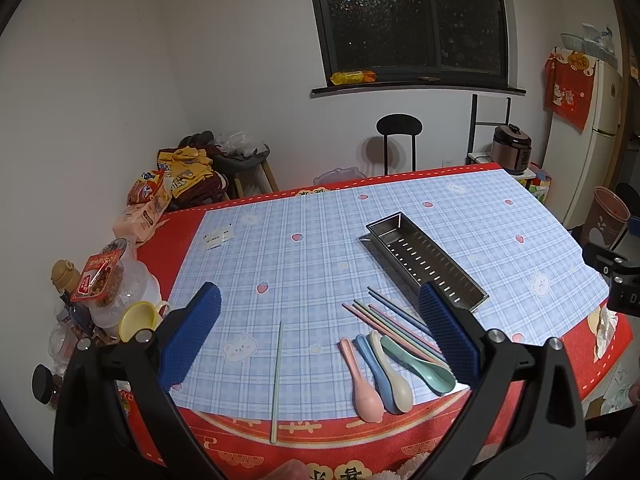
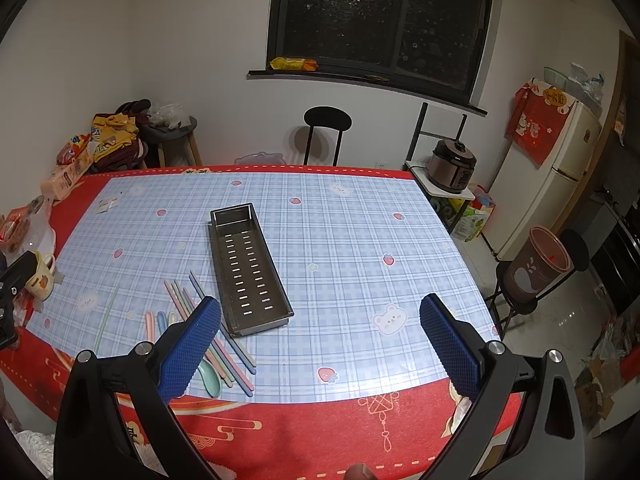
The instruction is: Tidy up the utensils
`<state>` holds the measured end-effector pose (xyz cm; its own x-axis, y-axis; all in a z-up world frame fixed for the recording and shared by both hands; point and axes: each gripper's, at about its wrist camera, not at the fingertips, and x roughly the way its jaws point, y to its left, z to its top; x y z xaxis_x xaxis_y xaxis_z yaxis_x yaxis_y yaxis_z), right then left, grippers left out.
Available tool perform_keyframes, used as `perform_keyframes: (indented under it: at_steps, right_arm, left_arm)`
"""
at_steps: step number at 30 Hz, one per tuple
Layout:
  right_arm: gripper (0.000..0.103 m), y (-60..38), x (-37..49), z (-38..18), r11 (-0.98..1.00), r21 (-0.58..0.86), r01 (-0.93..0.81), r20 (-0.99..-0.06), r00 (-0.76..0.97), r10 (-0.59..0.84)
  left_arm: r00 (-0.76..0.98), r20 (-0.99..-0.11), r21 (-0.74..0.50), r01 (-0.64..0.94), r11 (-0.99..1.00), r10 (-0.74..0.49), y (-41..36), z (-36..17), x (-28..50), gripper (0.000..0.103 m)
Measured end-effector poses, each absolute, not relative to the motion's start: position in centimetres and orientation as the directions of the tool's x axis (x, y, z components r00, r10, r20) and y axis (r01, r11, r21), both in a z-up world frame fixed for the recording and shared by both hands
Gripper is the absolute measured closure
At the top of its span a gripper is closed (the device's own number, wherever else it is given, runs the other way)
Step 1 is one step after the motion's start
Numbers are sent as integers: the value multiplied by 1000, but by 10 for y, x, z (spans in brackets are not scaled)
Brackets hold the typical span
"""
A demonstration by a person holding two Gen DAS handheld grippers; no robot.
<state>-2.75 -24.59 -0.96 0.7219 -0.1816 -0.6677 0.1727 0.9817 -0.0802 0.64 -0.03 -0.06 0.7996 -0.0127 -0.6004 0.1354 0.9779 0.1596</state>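
Each handheld gripper is showing the same build: the left gripper (image 1: 320, 336) and the right gripper (image 2: 320, 344) are wearing blue, finely ribbed pads (image 1: 190, 338) on glossy black arms, with round silver screw heads (image 2: 495, 346) sitting at the pivots.

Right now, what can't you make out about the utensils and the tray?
- Chopsticks: exact count unclear; in the left wrist view the left tongs' right pad covers their ends.
- Spoons: right wrist view, bowls hidden behind the right tongs' left pad.
- Metal tray: its far compartment's floor is too dark to read.
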Motion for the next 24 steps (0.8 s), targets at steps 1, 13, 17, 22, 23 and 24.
perform_keyframes:
  at_steps: [1,13,17,22,23,24]
  right_arm:
    - [5,-246,-28,-9,982,-81,172,-667,722,-182]
    - [5,-245,-28,-9,982,-82,172,-668,721,-182]
    - [5,-245,-28,-9,982,-82,171,-668,721,-182]
    - [5,-242,-28,-9,982,-84,170,-669,721,-182]
    - [5,-242,-28,-9,982,-85,170,-669,721,-183]
    - [5,-242,-28,-9,982,-85,170,-669,720,-183]
  left_arm:
    - [800,-600,158,135,978,-13,0,0,6,6]
    - [801,-598,155,137,978,-17,3,0,6,6]
    - [801,-598,154,138,978,-18,3,0,7,6]
    - [800,-600,150,137,979,-20,4,-2,7,6]
    - [800,-600,148,137,979,-21,5,-2,6,6]
    - [799,-601,147,137,980,-21,5,-2,7,6]
